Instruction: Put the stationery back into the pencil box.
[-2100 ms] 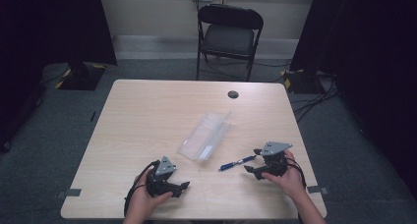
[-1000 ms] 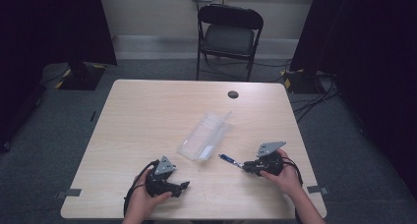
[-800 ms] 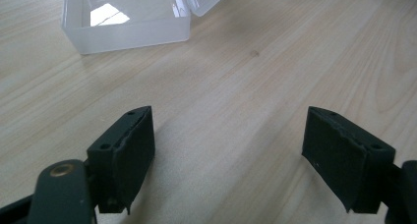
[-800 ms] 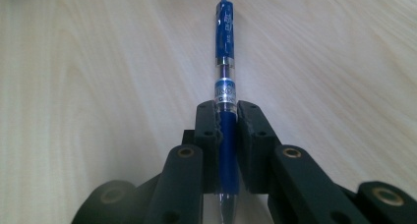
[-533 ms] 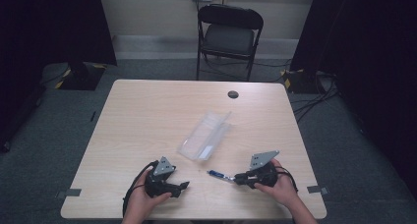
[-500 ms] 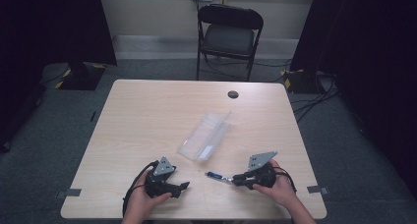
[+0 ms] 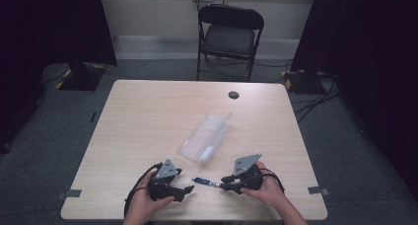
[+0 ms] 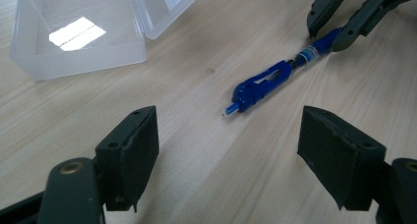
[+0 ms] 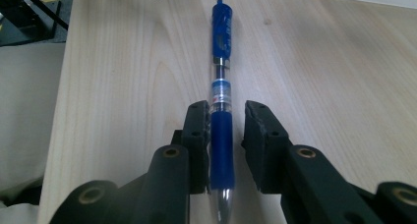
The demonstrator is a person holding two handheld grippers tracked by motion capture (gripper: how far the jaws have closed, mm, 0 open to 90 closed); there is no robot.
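Two black jaws of the right gripper (image 9: 226, 135) bracket the rubber grip of a blue pen (image 9: 221, 91); one jaw lies against the grip, the other stands a sliver off it, so whether the pen is truly pinched cannot be told. The pen lies flat on the wooden table (image 7: 148, 116), near the front edge, its clip end pointing away from the right gripper and toward the left gripper (image 7: 183, 189).

In the left gripper view the pen (image 8: 275, 81) lies ahead of the wide-open jaws of the left gripper (image 8: 228, 150), which hold nothing, and the right gripper's jaws (image 8: 344, 17) straddle its far end.

Beyond the pen, toward the table's middle, sits a clear plastic case (image 7: 206, 136), open and lying flat, empty as far as can be seen. In the left gripper view the case (image 8: 78, 37) lies to the upper left, well apart from the pen. A dark round cable hole (image 7: 233, 94) marks the far side of the tabletop, and a black folding chair (image 7: 229, 35) stands behind the table.

Both hands come in from the front edge: the left hand (image 7: 143, 205) and right hand (image 7: 268, 188) each wrap a gripper, held low over the wood and angled inward toward each other.
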